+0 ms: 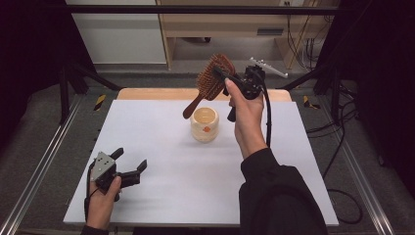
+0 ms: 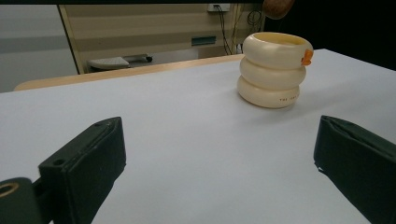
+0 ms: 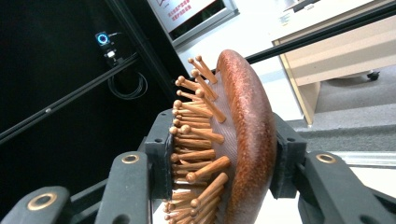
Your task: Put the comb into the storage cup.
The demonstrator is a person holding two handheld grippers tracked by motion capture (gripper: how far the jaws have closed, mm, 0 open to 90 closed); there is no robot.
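A brown wooden hairbrush (image 1: 211,81) is held up in the air above the far side of the table, handle pointing down-left toward a cream ringed cup (image 1: 205,124). My right gripper (image 1: 221,77) is shut on the brush head; in the right gripper view its jaws press the bristle side and the rounded back of the hairbrush (image 3: 238,140). My left gripper (image 1: 131,165) rests low near the table's front left, open, nothing between its jaws. In the left gripper view the cup (image 2: 273,70), with an orange tab at its rim, stands beyond the left gripper (image 2: 219,163).
The white table top (image 1: 161,191) is bordered by metal rails. A wooden strip (image 1: 147,93) runs along its far edge. Cables hang at the right (image 1: 337,142). Cabinets stand behind the table.
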